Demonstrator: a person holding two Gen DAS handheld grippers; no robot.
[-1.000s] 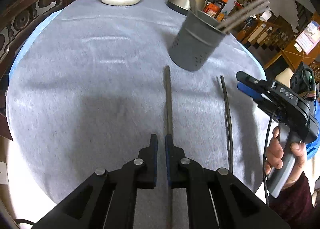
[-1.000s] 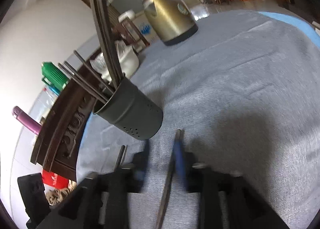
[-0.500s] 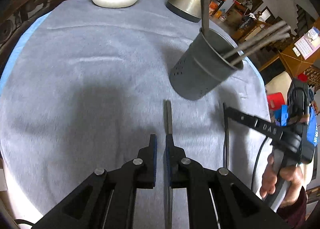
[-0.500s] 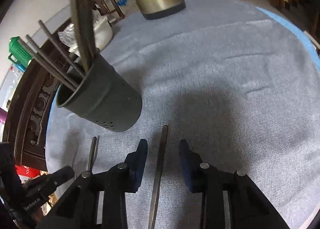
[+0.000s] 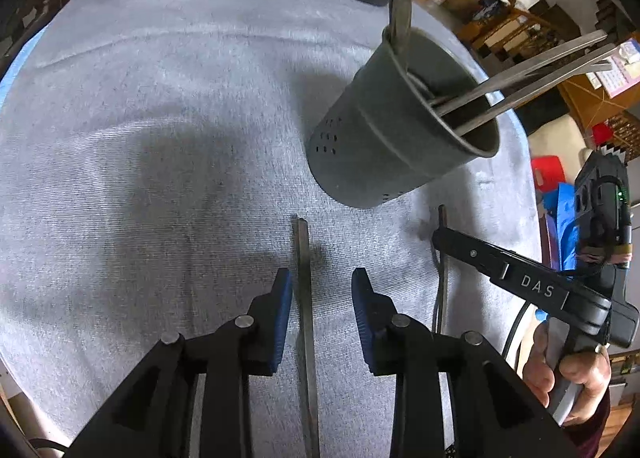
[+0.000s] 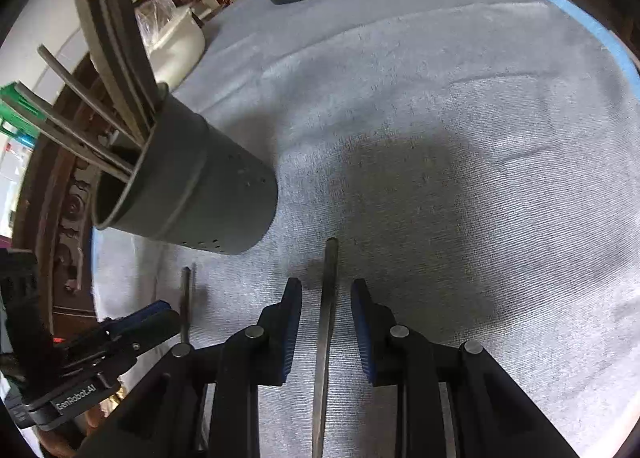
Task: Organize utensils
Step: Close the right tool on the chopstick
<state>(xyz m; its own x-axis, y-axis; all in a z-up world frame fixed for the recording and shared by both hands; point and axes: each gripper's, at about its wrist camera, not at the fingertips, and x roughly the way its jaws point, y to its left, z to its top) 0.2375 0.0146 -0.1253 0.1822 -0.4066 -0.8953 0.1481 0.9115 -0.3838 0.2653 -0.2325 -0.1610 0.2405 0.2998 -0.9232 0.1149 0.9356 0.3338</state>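
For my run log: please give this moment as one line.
left tool: open, astride chopstick on cloth | right tool: open, astride second chopstick | holder: standing, utensils inside

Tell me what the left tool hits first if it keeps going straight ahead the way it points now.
Probably the grey utensil holder. The left tool is open, straddling a chopstick lying on the cloth along its line; the holder stands just past the stick's tip, slightly right. Depth is unclear, so it might pass left.
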